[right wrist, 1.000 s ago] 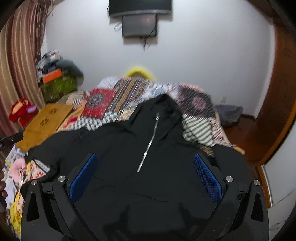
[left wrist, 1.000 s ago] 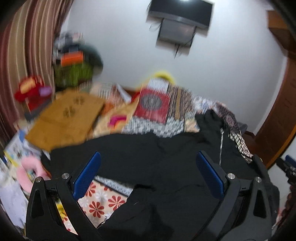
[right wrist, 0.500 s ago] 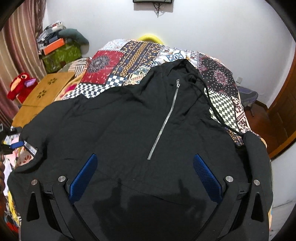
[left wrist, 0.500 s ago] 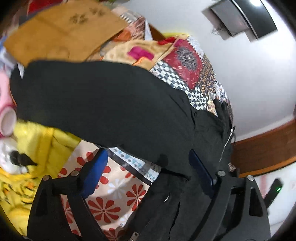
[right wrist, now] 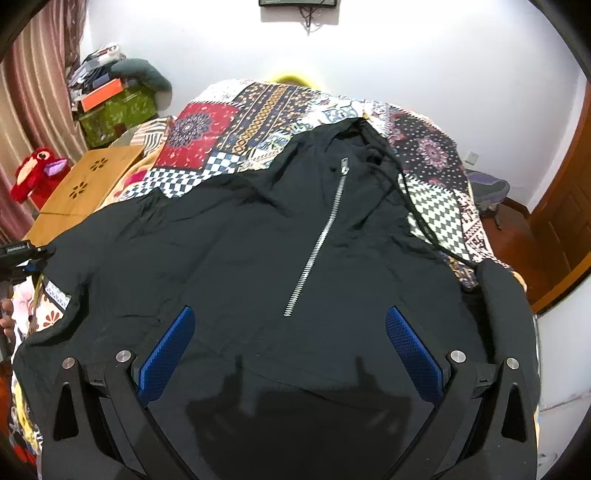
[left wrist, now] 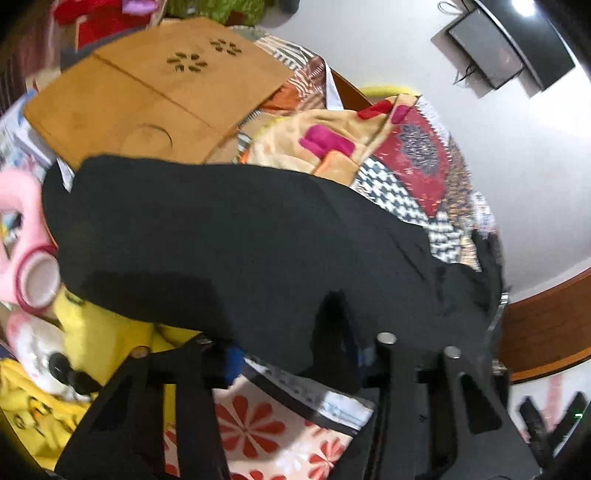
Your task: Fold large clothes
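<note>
The black hoodie point(right wrist: 258, 240) lies spread front-up on the bed point(right wrist: 221, 122), zipper toward 12 o'clock, ready for folding. My left gripper point(left wrist: 295, 354) straddles its sleeve at 9 o'clock; whether it's pinching, I cannot tell. My right gripper point(right wrist: 291, 350) hovers spread above the hem.

Both views show strong fisheye curvature with dark vignetted corners. Left wrist view: motion-blurred and soft overall, with glare from a ceiling lamp point(left wrist: 524, 8) at the upper right. Right wrist view: sharp, evenly lit from overhead; the white wall point(right wrist: 424, 55) is bright, and soft shadows fall on the black hoodie point(right wrist: 258, 258).
</note>
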`<state>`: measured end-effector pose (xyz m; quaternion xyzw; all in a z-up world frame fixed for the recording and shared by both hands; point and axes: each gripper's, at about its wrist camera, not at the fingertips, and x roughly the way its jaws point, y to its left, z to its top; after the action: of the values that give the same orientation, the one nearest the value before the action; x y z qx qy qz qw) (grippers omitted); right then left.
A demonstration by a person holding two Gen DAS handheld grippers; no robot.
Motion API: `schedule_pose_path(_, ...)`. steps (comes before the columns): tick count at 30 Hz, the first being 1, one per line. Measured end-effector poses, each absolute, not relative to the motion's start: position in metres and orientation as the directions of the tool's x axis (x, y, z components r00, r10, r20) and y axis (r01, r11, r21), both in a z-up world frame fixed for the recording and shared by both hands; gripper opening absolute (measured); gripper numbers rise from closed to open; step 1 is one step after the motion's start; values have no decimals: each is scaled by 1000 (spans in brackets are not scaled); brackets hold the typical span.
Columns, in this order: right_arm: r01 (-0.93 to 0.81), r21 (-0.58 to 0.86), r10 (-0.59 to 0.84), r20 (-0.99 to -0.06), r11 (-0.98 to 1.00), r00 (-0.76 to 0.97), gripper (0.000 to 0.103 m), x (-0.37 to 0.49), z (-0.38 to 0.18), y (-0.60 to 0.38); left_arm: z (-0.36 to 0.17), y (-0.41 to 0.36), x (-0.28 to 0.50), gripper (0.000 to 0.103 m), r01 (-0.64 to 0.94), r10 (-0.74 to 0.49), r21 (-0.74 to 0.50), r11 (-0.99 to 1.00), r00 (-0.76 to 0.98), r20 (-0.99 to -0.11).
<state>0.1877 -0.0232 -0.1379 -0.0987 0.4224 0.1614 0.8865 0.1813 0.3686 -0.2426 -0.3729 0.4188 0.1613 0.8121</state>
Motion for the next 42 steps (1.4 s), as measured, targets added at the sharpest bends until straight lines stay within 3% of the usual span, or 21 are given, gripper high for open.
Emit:
schedule_pose_path(4, -351, -33, 200, -772, 936, 604, 103, 186, -130, -35, -223, 360, 189, 15, -581, 50, -360, 730, 571, -819)
schedule_pose_path(6, -341, -32, 196, -766, 939, 613, 103, 184, -125, -41, -204, 354, 194, 8, -554, 73, -341, 760, 594, -801)
schedule_pose_path(15, -321, -49, 184, -732, 946, 656, 103, 171, -107, -68, -111, 290, 228, 5, -369, 70, -298, 880, 722, -689)
schedule_pose_path(20, -317, -74, 168, -724, 946, 669, 103, 165, -105, -80, -88, 232, 254, 5, -257, 31, -245, 935, 745, -667)
schedule_pose_path(25, -315, -86, 153, -736, 945, 660, 103, 163, -112, -93, -96, 167, 273, 5, -132, -45, -205, 970, 729, -683)
schedule_pose_path(33, -300, -77, 143, -749, 951, 647, 103, 156, -119, -107, -168, 78, 294, 5, 16, -150, -170, 985, 558, -816)
schedule_pose_path(35, -299, -77, 142, -750, 951, 645, 103, 154, -120, -108, -188, 64, 293, 7, 34, -142, -144, 989, 507, -850)
schedule_pose_path(40, -301, -94, 131, -751, 949, 647, 103, 152, -121, -106, -219, 52, 282, 37, 30, -183, -190, 981, 443, -878)
schedule_pose_path(42, -302, -97, 130, -749, 949, 649, 103, 151, -121, -105, -220, 57, 280, 44, 17, -210, -224, 974, 426, -880)
